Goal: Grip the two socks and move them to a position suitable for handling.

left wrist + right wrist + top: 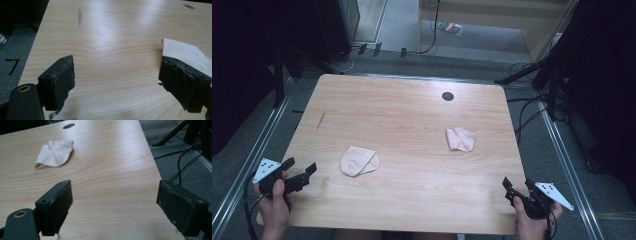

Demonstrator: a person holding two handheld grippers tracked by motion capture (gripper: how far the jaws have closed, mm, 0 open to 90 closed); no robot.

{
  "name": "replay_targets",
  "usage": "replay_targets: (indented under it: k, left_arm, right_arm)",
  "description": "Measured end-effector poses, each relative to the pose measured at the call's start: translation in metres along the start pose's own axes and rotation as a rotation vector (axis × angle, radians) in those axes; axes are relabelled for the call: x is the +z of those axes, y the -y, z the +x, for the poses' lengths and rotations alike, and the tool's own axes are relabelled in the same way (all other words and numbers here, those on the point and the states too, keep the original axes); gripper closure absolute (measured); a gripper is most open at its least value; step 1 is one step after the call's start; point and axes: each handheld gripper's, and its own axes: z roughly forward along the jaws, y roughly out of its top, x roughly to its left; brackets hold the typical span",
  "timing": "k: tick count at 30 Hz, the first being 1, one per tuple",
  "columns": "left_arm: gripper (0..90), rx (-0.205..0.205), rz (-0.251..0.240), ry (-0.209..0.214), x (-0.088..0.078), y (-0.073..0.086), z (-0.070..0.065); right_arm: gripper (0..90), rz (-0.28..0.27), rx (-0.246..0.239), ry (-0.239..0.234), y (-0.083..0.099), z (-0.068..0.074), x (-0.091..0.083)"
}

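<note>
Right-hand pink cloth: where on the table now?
High view: the right pink cloth lies right of table centre, nearer than the dark round hole, apart from the left cloth.

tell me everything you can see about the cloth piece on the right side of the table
The right cloth piece is a small, pale pink, soft-looking fabric, folded or bunched into a rough fan shape with creases radiating from one point. It lies flat on the wooden table, on its right half, nearer than the dark round hole. Nothing touches it but the tabletop. In the right gripper view it shows at upper left, well beyond the open jaws.
</note>
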Motion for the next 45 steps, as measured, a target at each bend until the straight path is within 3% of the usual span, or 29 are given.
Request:
replay_targets:
  k: [5,10,11,12,13,14,16,17,18,19,20,21,22,23,24,25,27,28,36,45]
  left_arm:
    - [13.9,0.002,0.001,0.001,0.0,0.0,0.0]
    - [13.9,0.007,-0.001,0.0,0.0,0.0,-0.001]
    - [13.9,0.007,-0.001,0.0,0.0,0.0,-0.001]
    - [13.9,0.012,0.002,-0.001,0.0,0.0,-0.001]
    - [13.9,0.012,0.002,-0.001,0.0,0.0,-0.001]
    - [13.9,0.01,0.002,-0.004,0.0,0.0,-0.001]
    - [13.9,0.009,0.001,-0.002,0.0,0.0,0.0]
    - [13.9,0.007,0.0,-0.001,0.0,0.0,0.0]
    - [13.9,0.007,0.0,-0.001,0.0,0.0,0.0]
    - [13.9,0.008,0.0,-0.001,-0.001,0.0,0.0]
    - [13.9,0.008,-0.001,-0.001,-0.001,0.0,0.0]
    - [13.9,0.008,-0.002,0.0,0.0,0.0,0.0]
    - [13.9,0.008,-0.001,0.0,-0.001,0.0,0.0]
    - [14.0,0.008,-0.004,-0.001,0.0,0.0,-0.001]
    - [14.0,0.008,-0.004,0.0,0.0,0.0,-0.001]
    - [14.0,0.008,-0.004,0.0,0.0,0.0,-0.001]
    - [14.0,0.006,-0.002,0.001,-0.001,0.0,0.0]
    - [14.0,0.005,-0.003,0.003,-0.001,0.0,0.0]
    - [14.0,0.009,-0.001,0.003,0.0,0.0,-0.001]
    - [14.0,0.012,0.006,0.002,0.0,0.0,-0.001]
  right_arm:
    - [13.4,-0.02,-0.01,-0.003,-0.005,0.013,0.0]
    - [14.0,-0.023,-0.045,-0.04,-0.017,0.05,0.005]
    - [14.0,-0.023,-0.045,-0.04,-0.017,0.05,0.005]
    - [15.3,-0.024,-0.066,-0.066,-0.021,0.066,0.007]
    - [15.3,-0.024,-0.066,-0.066,-0.021,0.066,0.007]
    - [16.0,-0.017,-0.102,-0.107,-0.025,0.088,0.01]
    - [16.3,-0.014,-0.12,-0.116,-0.027,0.096,0.012]
    - [17.9,-0.005,-0.167,-0.14,-0.028,0.119,0.017]
    - [18.6,-0.002,-0.188,-0.164,-0.028,0.131,0.02]
    - [18.6,-0.002,-0.188,-0.164,-0.028,0.131,0.02]
    - [19.6,0.004,-0.201,-0.189,-0.027,0.145,0.024]
    - [21.6,0.025,-0.213,-0.232,-0.025,0.17,0.032]
    - [21.6,0.025,-0.213,-0.232,-0.025,0.17,0.032]
    - [22.4,0.05,-0.232,-0.282,-0.02,0.194,0.041]
    - [22.9,0.061,-0.24,-0.298,-0.019,0.204,0.044]
    - [22.9,0.061,-0.24,-0.298,-0.019,0.204,0.044]
    - [23.7,0.085,-0.265,-0.33,-0.013,0.23,0.055]
    - [24.7,0.101,-0.276,-0.371,-0.008,0.252,0.063]
    - [32.6,0.154,-0.343,-0.472,0.006,0.317,0.09]
    - [40.8,0.222,-0.416,-0.536,0.017,0.366,0.115]
